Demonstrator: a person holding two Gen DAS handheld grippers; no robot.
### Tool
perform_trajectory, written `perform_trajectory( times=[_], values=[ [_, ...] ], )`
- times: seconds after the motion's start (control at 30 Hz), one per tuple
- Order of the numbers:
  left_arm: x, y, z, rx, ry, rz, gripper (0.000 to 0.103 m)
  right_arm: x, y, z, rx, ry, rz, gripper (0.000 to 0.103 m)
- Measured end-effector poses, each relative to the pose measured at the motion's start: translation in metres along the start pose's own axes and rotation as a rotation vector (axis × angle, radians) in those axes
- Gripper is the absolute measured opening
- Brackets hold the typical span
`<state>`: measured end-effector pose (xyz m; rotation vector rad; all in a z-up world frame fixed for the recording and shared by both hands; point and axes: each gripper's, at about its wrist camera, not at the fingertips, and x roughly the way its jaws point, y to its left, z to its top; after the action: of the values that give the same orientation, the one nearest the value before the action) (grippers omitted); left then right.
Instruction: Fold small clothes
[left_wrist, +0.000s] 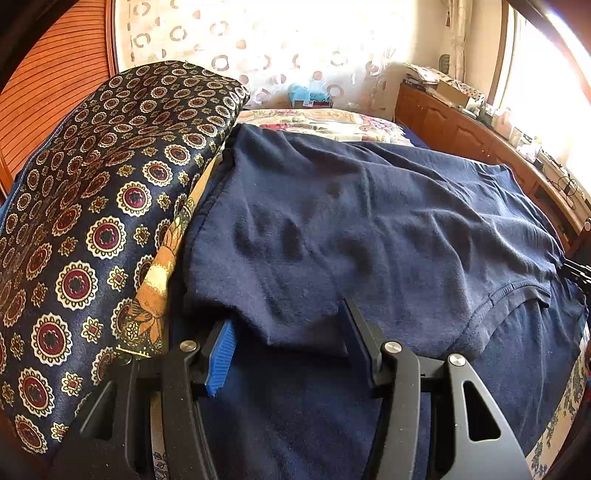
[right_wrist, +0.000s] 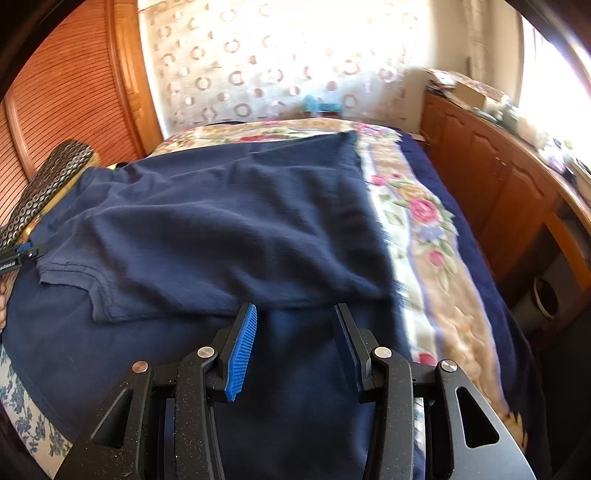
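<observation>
- My left gripper (left_wrist: 286, 325) hangs low over the near left part of the navy T-shirt (left_wrist: 369, 229), its jaws apart; a fold of the shirt lies between the blue pads (left_wrist: 221, 354), though I see no pinch on it.
- My right gripper (right_wrist: 293, 321) sits over the shirt's near edge, jaws apart too, with only flat cloth under the gap.
- The T-shirt lies spread on the bed, over a dark blue cloth (right_wrist: 295, 369) (the same colour, so the edges are hard to part by eye).
- Its collar (left_wrist: 509, 295) shows near right in the left wrist view.
- A patterned cushion (left_wrist: 92, 206), dark with red and gold medallions, lies just left of the shirt.
- A floral bedspread (right_wrist: 417, 210) runs along the shirt's right side.
- A wooden cabinet (right_wrist: 498, 184) stands far right, and a circle-patterned curtain (right_wrist: 277, 66) hangs beyond the bed.
</observation>
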<state>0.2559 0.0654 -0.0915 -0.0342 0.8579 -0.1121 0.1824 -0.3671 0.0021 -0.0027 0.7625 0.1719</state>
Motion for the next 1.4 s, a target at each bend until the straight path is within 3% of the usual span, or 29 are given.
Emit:
perform_trajectory(
  times=[0.17,0.4,0.6,0.73,0.8,0.87,0.93,1.03,1.23,1.4],
  values=[
    [0.002,-0.002,0.001,0.010,0.003,0.010,0.055,-0.003,-0.012,-0.005,0.015,0.023,0.009,0.046],
    [0.003,-0.002,0.001,0.010,0.000,0.009,0.056,0.015,-0.013,0.020,0.050,0.043,0.044,0.052],
    [0.003,-0.001,0.001,0.009,-0.001,0.008,0.055,0.027,-0.029,0.031,0.169,0.029,0.083,0.052],
    [0.003,-0.002,0.001,0.009,-0.002,0.008,0.055,0.030,-0.025,0.028,0.149,0.012,0.063,0.052],
    [0.002,-0.003,0.001,0.017,-0.005,0.016,0.049,0.030,-0.021,0.026,0.121,0.007,0.020,0.042],
    [0.000,-0.001,0.001,0.007,-0.012,-0.001,0.023,0.031,-0.017,0.026,0.095,0.005,-0.015,0.028],
    [-0.003,0.006,0.002,-0.020,-0.023,-0.018,0.008,0.032,-0.015,0.026,0.081,0.008,-0.006,0.015],
    [-0.012,0.013,0.003,-0.036,-0.040,-0.045,0.004,0.027,-0.008,0.028,0.052,-0.015,-0.014,0.009],
    [-0.041,0.007,0.010,0.011,-0.095,-0.076,0.003,-0.006,0.006,0.029,0.010,-0.128,-0.024,0.008],
    [-0.068,0.001,0.014,0.024,-0.152,-0.106,0.003,-0.028,0.017,0.030,-0.034,-0.172,-0.025,0.007]
  ],
)
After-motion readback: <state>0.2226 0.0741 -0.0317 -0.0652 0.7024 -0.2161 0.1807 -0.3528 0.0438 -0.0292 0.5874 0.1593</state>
